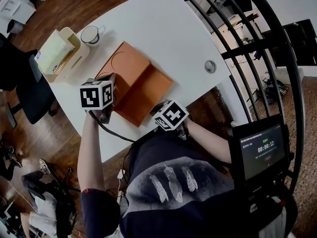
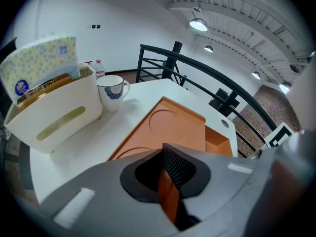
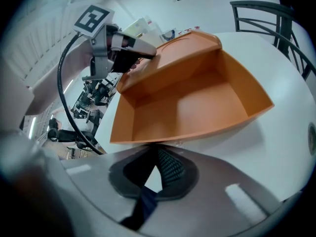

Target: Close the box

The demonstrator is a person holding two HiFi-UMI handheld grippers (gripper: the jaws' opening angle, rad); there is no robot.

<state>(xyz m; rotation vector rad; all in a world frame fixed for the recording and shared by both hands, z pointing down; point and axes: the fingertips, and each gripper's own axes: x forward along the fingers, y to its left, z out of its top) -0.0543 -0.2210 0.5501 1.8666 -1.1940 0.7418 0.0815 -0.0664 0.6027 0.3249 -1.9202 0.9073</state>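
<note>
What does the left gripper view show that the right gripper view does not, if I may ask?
Only the left gripper view shows the round grooves on the lid and the ceiling lamps. Only the right gripper view shows the box's bare inside and a black cable. Both show the left gripper shut on the lid, the white table and the black railing.

Open orange box [image 3: 197, 102] on white table [image 3: 291, 83], right tool [image 3: 157, 149] at its near wall, left tool [image 3: 148, 51] on its lid [image 3: 182, 46].
</note>
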